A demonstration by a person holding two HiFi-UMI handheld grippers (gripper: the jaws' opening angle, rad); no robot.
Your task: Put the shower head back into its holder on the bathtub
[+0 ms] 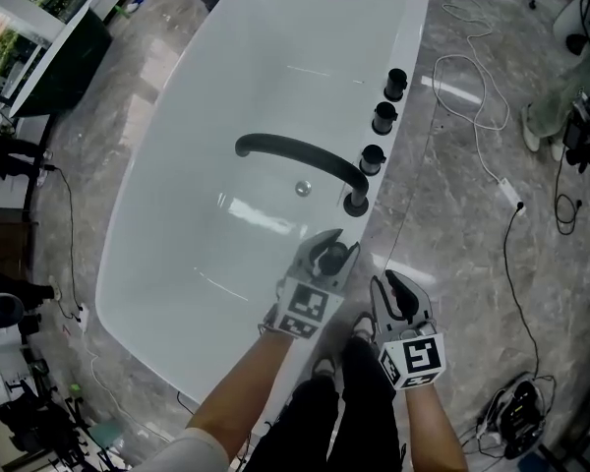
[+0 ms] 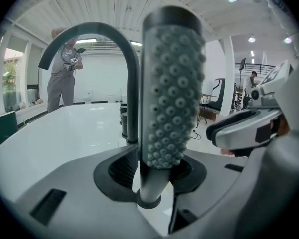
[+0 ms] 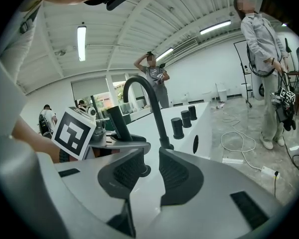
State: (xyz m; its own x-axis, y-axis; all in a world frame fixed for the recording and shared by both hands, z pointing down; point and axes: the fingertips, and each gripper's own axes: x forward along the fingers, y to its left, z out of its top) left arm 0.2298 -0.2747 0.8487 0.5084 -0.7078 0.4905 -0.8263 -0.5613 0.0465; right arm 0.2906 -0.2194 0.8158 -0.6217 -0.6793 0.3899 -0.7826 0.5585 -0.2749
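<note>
Standing in its holder (image 2: 148, 202), the shower head (image 2: 173, 83) looks rigid and slippery, best gripped at its slim neck. The left tongs (image 2: 149, 171) stand open around it; the right tongs (image 3: 150, 171) gape slightly, empty.

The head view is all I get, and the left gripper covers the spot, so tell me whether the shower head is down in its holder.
Observer: In the left gripper view, the shower head stands upright, with its stem down in the dark ring of the holder.
Operator: Give me the left jaws.
Observer: The left gripper has its jaws apart on either side of the stem, and neither pad presses it.
Operator: Now report the right one.
Observer: In the right gripper view, the right gripper has its jaws slightly apart with nothing between them, aimed at the foot of the faucet.
</note>
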